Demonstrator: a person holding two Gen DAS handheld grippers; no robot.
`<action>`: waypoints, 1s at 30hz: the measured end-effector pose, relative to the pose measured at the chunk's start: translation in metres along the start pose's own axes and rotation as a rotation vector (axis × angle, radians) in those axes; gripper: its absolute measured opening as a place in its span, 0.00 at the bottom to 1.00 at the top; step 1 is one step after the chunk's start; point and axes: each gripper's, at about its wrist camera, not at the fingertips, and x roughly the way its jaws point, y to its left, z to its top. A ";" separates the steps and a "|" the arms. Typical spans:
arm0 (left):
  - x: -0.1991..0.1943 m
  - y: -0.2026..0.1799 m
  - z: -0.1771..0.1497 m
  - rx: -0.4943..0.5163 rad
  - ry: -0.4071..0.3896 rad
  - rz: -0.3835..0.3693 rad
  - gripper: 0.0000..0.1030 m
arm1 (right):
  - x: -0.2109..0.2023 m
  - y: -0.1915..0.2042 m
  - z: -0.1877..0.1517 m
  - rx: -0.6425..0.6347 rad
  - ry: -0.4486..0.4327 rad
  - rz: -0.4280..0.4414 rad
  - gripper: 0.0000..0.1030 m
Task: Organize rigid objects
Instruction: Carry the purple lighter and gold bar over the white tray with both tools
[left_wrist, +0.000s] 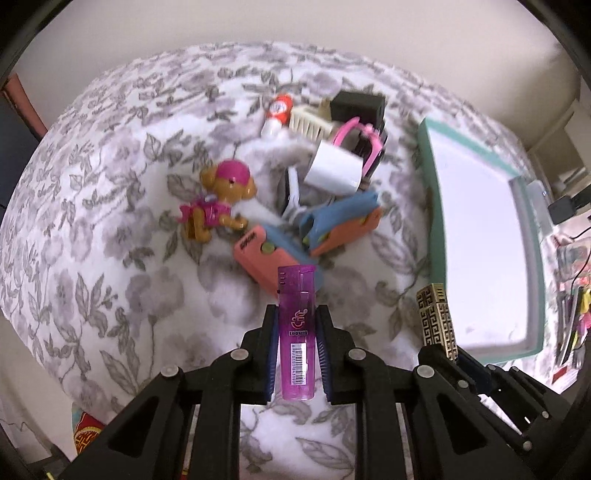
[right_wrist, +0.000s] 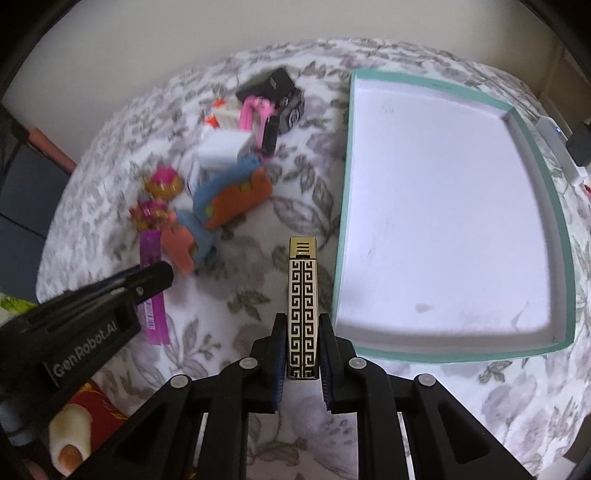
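1. Gripping is already sorted on both sides: the purple lighter (left_wrist: 296, 332) is pinched upright between the fingers of the left gripper (left_wrist: 296, 347), and the gold lighter (right_wrist: 303, 310) is clamped the same way in the right gripper (right_wrist: 303, 350). Both are held clear of the floral cloth (left_wrist: 110, 221), so no regrasp looks needed.

2. The tray (right_wrist: 341, 258) sits just beside the gold lighter, to its right, and looks empty, so that one is probably best carried over the teal rim and laid flat near a corner. Room would then be left for the rest.

3. The rim should be cleared properly before lowering; a tall thing held by its lower half could easily be tipped if it's clipped.

4. The purple lighter is best brought in after, alongside the gold one, so the two grippers aren't crossed over the tray.

5. Farther back, the pile is left for later: orange-blue cases (left_wrist: 332, 225), toy dog (left_wrist: 221, 199), white cube (left_wrist: 334, 170), pink glasses (left_wrist: 364, 142), black box (left_wrist: 356, 105).
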 end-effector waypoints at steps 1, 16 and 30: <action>-0.006 -0.002 0.000 0.000 -0.017 -0.006 0.20 | -0.004 -0.002 0.005 0.009 -0.014 0.006 0.16; 0.009 -0.077 0.053 0.156 -0.046 -0.072 0.20 | -0.068 -0.087 0.063 0.166 -0.196 -0.159 0.16; 0.056 -0.166 0.080 0.274 -0.005 -0.090 0.20 | -0.036 -0.191 0.070 0.345 -0.128 -0.299 0.16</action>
